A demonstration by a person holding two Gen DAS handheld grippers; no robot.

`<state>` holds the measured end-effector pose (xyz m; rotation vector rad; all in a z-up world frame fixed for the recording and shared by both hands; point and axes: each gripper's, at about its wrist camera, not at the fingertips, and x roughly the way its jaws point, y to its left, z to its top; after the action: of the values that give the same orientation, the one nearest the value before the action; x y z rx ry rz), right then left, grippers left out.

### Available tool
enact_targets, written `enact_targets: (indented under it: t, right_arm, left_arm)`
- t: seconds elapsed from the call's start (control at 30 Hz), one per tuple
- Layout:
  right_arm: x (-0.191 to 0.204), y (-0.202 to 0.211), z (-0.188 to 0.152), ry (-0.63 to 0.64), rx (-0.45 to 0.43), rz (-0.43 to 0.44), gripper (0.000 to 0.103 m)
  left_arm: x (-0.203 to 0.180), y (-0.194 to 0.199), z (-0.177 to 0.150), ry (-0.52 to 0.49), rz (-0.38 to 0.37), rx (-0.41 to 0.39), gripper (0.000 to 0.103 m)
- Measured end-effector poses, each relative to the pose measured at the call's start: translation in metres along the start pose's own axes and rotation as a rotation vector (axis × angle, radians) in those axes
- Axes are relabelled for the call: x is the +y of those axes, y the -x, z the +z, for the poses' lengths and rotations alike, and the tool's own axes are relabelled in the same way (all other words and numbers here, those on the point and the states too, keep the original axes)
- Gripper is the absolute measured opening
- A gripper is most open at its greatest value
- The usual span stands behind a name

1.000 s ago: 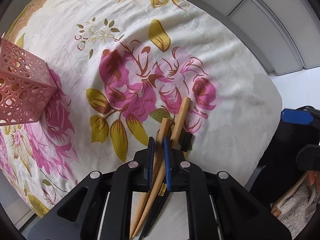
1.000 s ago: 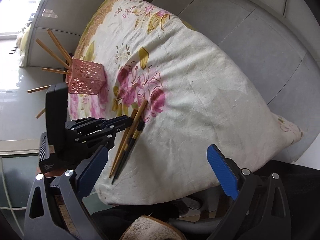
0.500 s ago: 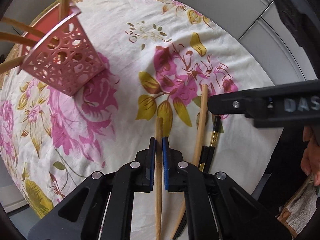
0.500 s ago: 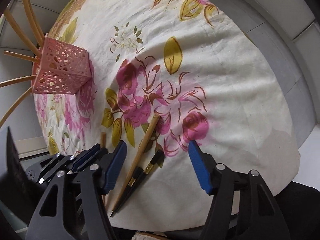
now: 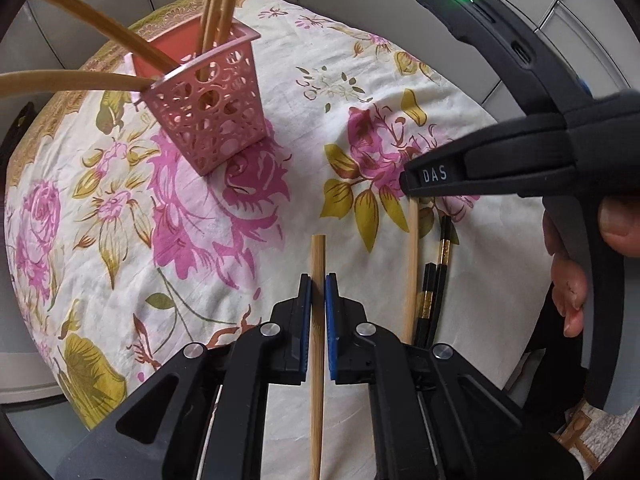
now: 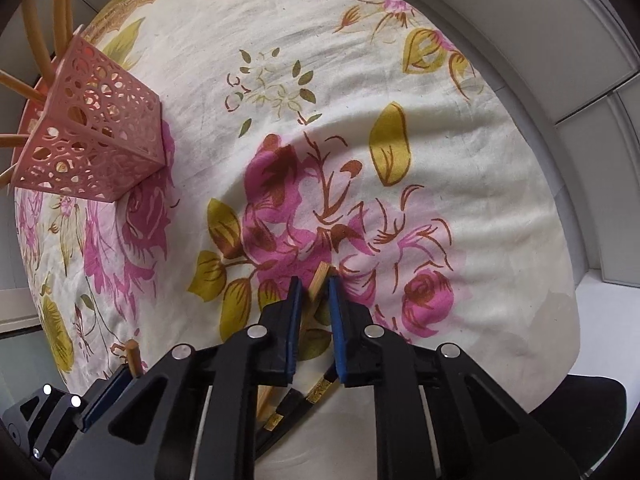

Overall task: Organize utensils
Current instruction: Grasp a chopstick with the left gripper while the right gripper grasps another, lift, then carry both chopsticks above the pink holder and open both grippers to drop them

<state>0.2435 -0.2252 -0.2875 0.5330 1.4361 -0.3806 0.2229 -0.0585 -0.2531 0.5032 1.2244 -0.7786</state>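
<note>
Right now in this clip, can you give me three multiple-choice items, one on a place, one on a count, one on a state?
1. Where does the pink perforated plastic holder stand?
A. on the floral cloth
B. on the floor
C. in a hand

2. How many black chopsticks with gold bands lie on the floral cloth?
A. none
B. two
C. five

3. What is the left gripper doing?
A. open, holding nothing
B. shut on a wooden chopstick
C. shut on the holder

Answers: 1 A, its base rests on the cloth. 2 B, a pair lies beside the chopstick under the right gripper. 3 B, the wooden chopstick sits between its pads.
</note>
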Motion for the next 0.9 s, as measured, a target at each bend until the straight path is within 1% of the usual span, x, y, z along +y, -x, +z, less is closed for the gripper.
enact_targets:
  t: [0.07, 0.1, 0.17, 0.23, 0.4, 0.5, 0.57, 0.67, 0.7, 0.77, 0.83, 0.9]
  right_arm:
    - [-0.003, 0.004, -0.010, -0.009, -0.057, 0.082, 0.012]
    - [-0.004, 0.008, -0.016, -0.006, -0.104, 0.087, 0.011]
    - [-0.001, 0.024, -0.031, 0.038, -0.221, 0.106, 0.011]
    - [0.003, 0.043, -0.046, 0.080, -0.319, 0.110, 0.011]
    - [0.019, 0.096, -0.073, 0.204, -0.516, 0.108, 0.011]
    - [0.025, 0.124, -0.082, 0.254, -0.596, 0.107, 0.011]
    - [0.024, 0.141, -0.093, 0.277, -0.639, 0.104, 0.011]
    - [0.021, 0.164, -0.108, 0.310, -0.708, 0.100, 0.010]
    - [0.021, 0.172, -0.111, 0.321, -0.734, 0.094, 0.010]
    - [0.020, 0.188, -0.117, 0.339, -0.776, 0.092, 0.009]
    - [0.021, 0.204, -0.121, 0.352, -0.824, 0.080, 0.008]
    - [0.022, 0.218, -0.124, 0.367, -0.875, 0.062, 0.008]
  left_arm:
    - [0.001, 0.015, -0.006, 0.021, 0.022, -0.045, 0.006]
    - [0.001, 0.024, -0.010, 0.033, 0.023, -0.078, 0.006]
    - [0.000, 0.039, -0.015, 0.071, 0.035, -0.140, 0.006]
    - [-0.007, 0.056, -0.021, 0.091, 0.046, -0.216, 0.006]
    - [-0.019, 0.096, -0.040, 0.181, 0.122, -0.397, 0.006]
    - [-0.025, 0.117, -0.050, 0.230, 0.161, -0.501, 0.006]
    - [-0.027, 0.132, -0.056, 0.267, 0.168, -0.566, 0.006]
    - [-0.029, 0.153, -0.060, 0.308, 0.171, -0.639, 0.006]
    - [-0.031, 0.160, -0.060, 0.309, 0.169, -0.669, 0.006]
    - [-0.036, 0.174, -0.060, 0.310, 0.190, -0.719, 0.006]
    - [-0.039, 0.184, -0.058, 0.318, 0.189, -0.765, 0.006]
    - [-0.042, 0.194, -0.054, 0.318, 0.192, -0.796, 0.006]
